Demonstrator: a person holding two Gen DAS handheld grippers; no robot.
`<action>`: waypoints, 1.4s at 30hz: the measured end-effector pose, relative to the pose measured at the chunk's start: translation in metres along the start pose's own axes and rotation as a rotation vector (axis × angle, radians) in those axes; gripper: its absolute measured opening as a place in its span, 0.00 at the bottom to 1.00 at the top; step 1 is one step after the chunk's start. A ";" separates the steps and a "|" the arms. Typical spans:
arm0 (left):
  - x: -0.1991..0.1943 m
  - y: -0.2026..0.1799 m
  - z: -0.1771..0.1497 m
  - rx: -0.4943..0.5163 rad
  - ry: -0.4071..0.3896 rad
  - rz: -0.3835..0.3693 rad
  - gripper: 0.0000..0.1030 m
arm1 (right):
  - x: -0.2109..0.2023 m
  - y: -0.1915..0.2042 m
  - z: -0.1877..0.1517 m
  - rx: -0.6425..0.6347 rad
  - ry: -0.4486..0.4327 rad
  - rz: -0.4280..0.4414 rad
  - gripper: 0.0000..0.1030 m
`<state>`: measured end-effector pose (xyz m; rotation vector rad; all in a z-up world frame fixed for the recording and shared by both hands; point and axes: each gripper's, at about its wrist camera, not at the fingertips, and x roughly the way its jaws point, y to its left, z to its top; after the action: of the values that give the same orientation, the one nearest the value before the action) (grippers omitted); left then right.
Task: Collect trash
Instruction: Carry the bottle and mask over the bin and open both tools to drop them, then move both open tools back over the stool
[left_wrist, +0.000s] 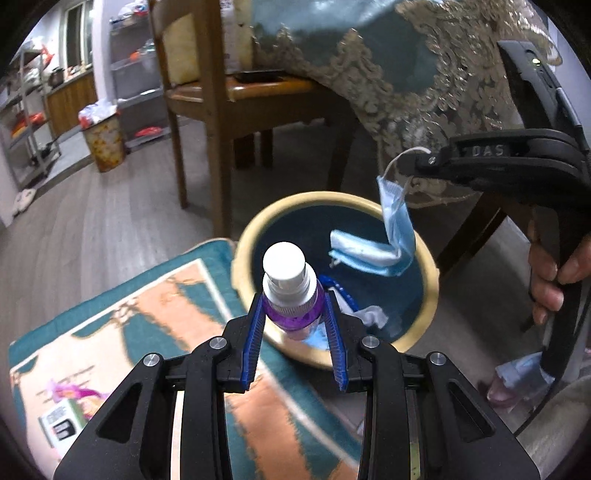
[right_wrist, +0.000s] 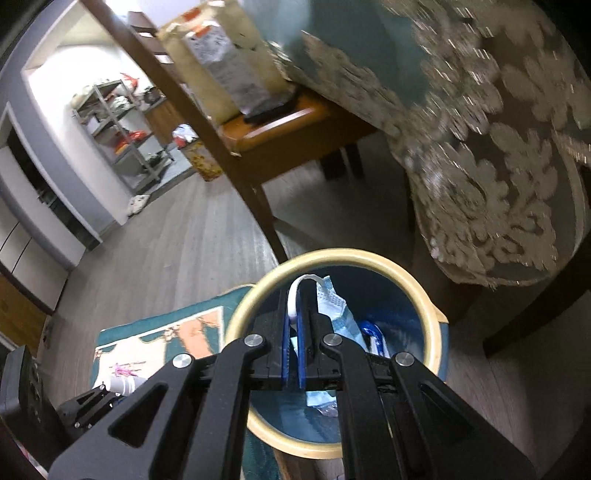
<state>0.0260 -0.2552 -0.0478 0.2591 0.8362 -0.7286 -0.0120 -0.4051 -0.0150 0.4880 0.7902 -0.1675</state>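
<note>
A table draped in a teal cloth with pale lace trim (left_wrist: 424, 85) fills the far right of the scene, and a wooden chair (left_wrist: 221, 96) stands to its left on the grey plank floor (left_wrist: 110, 221). A teal and peach patterned rug (left_wrist: 155, 332) lies on the near left floor, its right edge just beside a round bin (left_wrist: 428, 273) with a cream rim and a dark blue inside. A second, patterned bin (left_wrist: 105, 142), heaped with litter, stands well apart at the far left near metal shelving. The right gripper (right_wrist: 293, 325) is over the round bin, its fingers closed on the white ear loop of a blue face mask (left_wrist: 397, 218); the mask hangs down into the bin's mouth, its lower fold lying against other pale blue and white litter inside. The left gripper (left_wrist: 293, 321) is at the bin's near left rim, its blue-padded fingers clamped on the purple body of a small spray bottle (left_wrist: 290, 284) with a white cap, held upright above the rim.
</note>
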 end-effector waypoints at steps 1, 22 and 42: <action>0.005 -0.003 0.000 0.003 0.003 -0.007 0.32 | 0.003 -0.004 -0.001 0.012 0.009 -0.005 0.03; 0.055 -0.014 -0.001 -0.010 0.074 0.007 0.40 | 0.026 -0.006 -0.008 -0.006 0.100 -0.045 0.16; -0.013 0.031 -0.006 -0.079 0.010 0.104 0.90 | 0.011 0.037 -0.003 -0.047 0.044 -0.020 0.94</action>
<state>0.0374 -0.2229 -0.0440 0.2338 0.8527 -0.5968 0.0052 -0.3708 -0.0115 0.4408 0.8404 -0.1571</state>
